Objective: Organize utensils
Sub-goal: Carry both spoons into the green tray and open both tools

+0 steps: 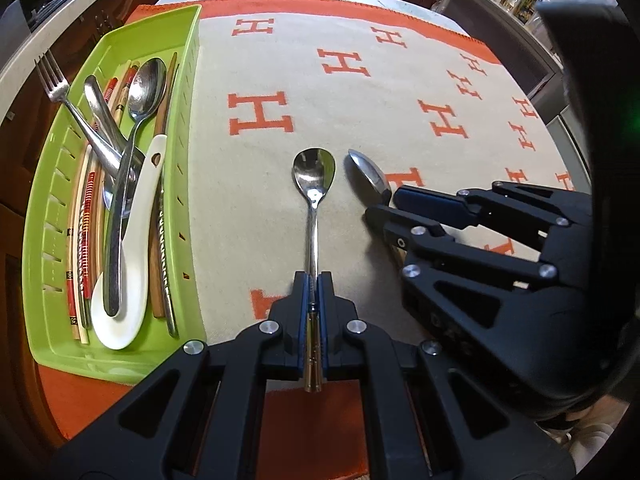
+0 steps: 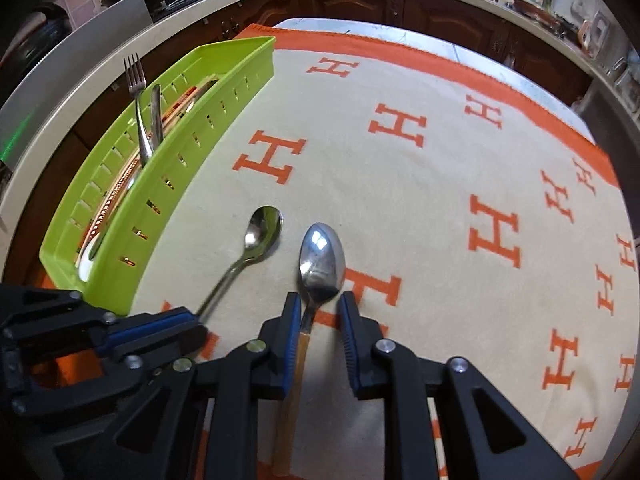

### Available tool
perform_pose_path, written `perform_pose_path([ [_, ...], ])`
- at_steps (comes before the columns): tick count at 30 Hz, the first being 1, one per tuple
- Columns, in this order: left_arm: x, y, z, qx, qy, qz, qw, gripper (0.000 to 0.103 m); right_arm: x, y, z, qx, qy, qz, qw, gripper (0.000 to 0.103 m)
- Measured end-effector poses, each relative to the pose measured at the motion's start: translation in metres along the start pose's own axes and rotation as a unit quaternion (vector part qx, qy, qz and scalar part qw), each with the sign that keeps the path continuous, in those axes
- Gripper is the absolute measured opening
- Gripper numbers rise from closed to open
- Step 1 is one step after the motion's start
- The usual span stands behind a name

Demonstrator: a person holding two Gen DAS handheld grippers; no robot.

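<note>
Holding a steel spoon (image 1: 315, 184) by its handle, the left gripper (image 1: 314, 292) is keeping its fingers pressed shut on the shaft, the bowl pointing forward over the tabletop cloth (image 1: 320, 80). Just beside it, the right gripper (image 2: 319, 320) is standing with its fingers parted on either side of a wooden-handled spoon (image 2: 322, 260), whose handle is touching the left finger while the other finger stands clear; nothing is being clamped there yet.

The step in hand looks like gathering the last loose spoons for the green tray (image 1: 120, 40), which is sitting to the left and already carrying a fork (image 1: 54, 80), a white ceramic spoon (image 1: 128, 264), chopsticks (image 1: 86, 216) and other metal cutlery. Next, the right fingers would need closing on the handle, and the left spoon carrying over the slotted tray wall and laying lengthwise among the rest.

Both spoons are shining and polished, their bowls lying near each other without touching; whether the held spoon is resting on the cloth or lifted cannot be told.
</note>
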State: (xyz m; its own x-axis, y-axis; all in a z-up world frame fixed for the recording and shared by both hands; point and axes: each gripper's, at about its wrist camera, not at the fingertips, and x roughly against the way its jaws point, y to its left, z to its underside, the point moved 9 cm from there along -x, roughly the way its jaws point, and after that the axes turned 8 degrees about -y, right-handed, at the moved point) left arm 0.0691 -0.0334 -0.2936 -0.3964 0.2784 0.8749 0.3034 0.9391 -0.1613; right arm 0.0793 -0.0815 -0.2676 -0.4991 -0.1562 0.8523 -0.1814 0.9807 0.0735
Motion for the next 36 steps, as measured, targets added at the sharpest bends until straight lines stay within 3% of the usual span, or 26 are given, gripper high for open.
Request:
perform_pose_path([
  [2, 0.002, 0.001, -0.001, 0.0, -0.004, -0.001, 1.0, 0.003, 0.001, -0.004, 0.0, -0.006, 0.0, 0.013, 1.0, 0.007],
  [4, 0.006, 0.001, -0.003, 0.0, -0.009, 0.0, 1.0, 0.003, 0.002, -0.009, 0.0, -0.02, 0.001, 0.012, 1.0, 0.005],
  [13, 0.028, 0.0, -0.014, 0.009, -0.043, 0.019, 0.9988, 0.003, 0.016, -0.02, 0.0, -0.144, 0.016, -0.095, 0.985, 0.002],
  [20, 0.042, 0.002, -0.019, 0.018, -0.059, 0.024, 0.9978, 0.003, 0.03, -0.011, -0.012, -0.178, 0.014, -0.141, 0.974, 0.002],
  [26, 0.072, 0.018, -0.036, 0.036, -0.092, 0.019, 0.9949, 0.003, 0.046, 0.011, -0.046, -0.195, 0.004, -0.194, 0.961, 0.002],
  [30, 0.098, 0.05, -0.054, 0.059, -0.125, -0.011, 0.9903, 0.003, 0.048, 0.034, -0.082, -0.234, 0.001, -0.242, 0.942, 0.002],
  [36, 0.106, 0.112, -0.07, 0.095, -0.141, -0.075, 0.9826, 0.003, 0.032, 0.065, -0.128, -0.262, -0.013, -0.258, 0.93, 0.002],
])
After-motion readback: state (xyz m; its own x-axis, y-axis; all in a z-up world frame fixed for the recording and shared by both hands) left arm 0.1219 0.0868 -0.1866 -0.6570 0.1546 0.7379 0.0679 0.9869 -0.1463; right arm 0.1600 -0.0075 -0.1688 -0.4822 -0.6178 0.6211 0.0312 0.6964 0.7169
